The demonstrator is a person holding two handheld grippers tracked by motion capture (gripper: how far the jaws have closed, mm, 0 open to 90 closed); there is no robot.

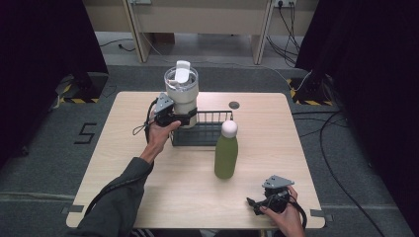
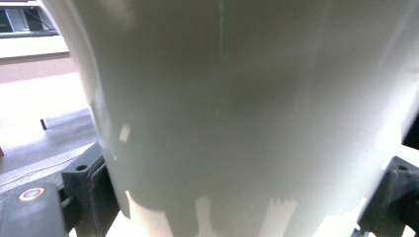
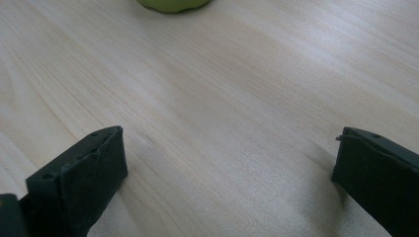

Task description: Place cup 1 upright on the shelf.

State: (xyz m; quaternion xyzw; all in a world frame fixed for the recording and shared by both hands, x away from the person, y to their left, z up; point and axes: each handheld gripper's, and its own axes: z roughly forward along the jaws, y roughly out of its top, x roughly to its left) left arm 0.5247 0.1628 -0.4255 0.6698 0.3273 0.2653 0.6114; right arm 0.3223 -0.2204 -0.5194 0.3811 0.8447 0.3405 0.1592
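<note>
Above the wire basket, white tumbler clamped in left gripper, not yet set down; green bottle untouched on table, right gripper spread wide.

the high view is evenly lit from above, the table bright against dark curtains at both sides, and the green bottle casts only a soft shadow. the left gripper view is blurred, the white tumbler too close to focus, with blown-out glare at left. the right gripper view is sharp on the wood grain, its near jaws soft.
</note>
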